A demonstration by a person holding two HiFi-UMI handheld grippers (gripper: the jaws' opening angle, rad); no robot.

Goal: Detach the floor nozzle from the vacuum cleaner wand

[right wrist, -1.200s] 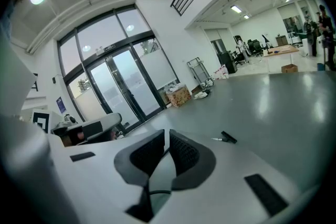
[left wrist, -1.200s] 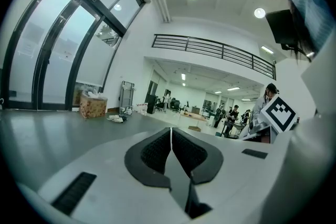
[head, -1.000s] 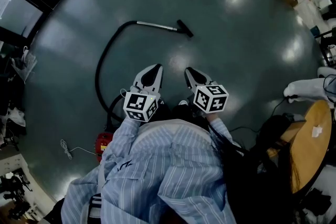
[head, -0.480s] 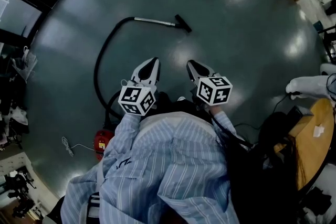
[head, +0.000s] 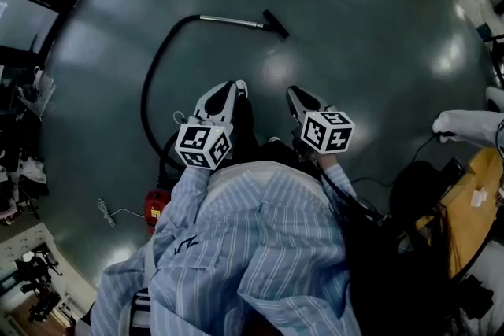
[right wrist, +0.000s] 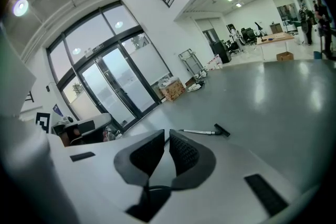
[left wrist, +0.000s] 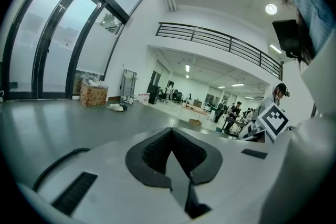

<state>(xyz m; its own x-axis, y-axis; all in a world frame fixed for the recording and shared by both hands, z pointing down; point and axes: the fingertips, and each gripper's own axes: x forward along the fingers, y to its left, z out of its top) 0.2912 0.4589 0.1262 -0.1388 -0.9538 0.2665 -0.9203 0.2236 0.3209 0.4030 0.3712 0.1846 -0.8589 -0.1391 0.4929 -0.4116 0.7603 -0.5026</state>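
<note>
Head view: left gripper (head: 236,86) and right gripper (head: 292,91) are held closed, empty. Floor nozzle (head: 276,23) is seen well ahead on the floor (head: 378,51), wand (head: 232,21) laid crosswise leftward; right gripper judged nearer.

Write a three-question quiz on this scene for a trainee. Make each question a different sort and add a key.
1. True or false: the left hand-held gripper is holding the wand.
2. Multiple choice: the floor nozzle lies A) on the floor, at the wand's end; B) leaning on the glass doors; C) in the person's lap.
3. Fill in: the vacuum cleaner's body is ___ in colour.
Key: 1 false; 2 A; 3 red.
</note>
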